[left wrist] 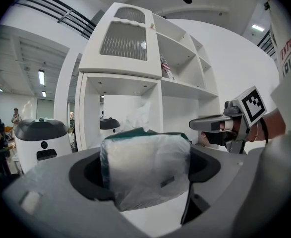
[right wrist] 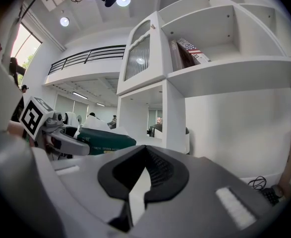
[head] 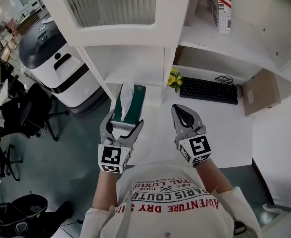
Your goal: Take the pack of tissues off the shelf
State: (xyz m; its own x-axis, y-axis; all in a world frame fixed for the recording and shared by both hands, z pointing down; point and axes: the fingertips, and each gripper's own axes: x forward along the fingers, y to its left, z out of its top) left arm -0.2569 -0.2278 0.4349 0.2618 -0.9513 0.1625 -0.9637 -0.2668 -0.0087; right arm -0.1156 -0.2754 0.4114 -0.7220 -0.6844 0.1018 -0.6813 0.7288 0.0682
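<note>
The pack of tissues [head: 130, 103] is dark green with clear wrap and a white tissue sticking out of its top. My left gripper [head: 121, 128] is shut on its near end and holds it in the air in front of the white shelf unit [head: 135, 63]. In the left gripper view the pack [left wrist: 147, 167] fills the space between the jaws. My right gripper [head: 185, 115] hovers beside it to the right, shut and holding nothing. From the right gripper view the pack [right wrist: 105, 140] shows at the left, with the left gripper [right wrist: 61, 140] on it.
A white desk [head: 234, 133] lies below, with a black keyboard [head: 208, 90], a yellow flower [head: 174, 79] and a cardboard box [head: 261, 92]. A flag-patterned book [head: 223, 6] stands on an upper shelf. A white machine [head: 56, 63] and office chairs [head: 21, 113] are at the left.
</note>
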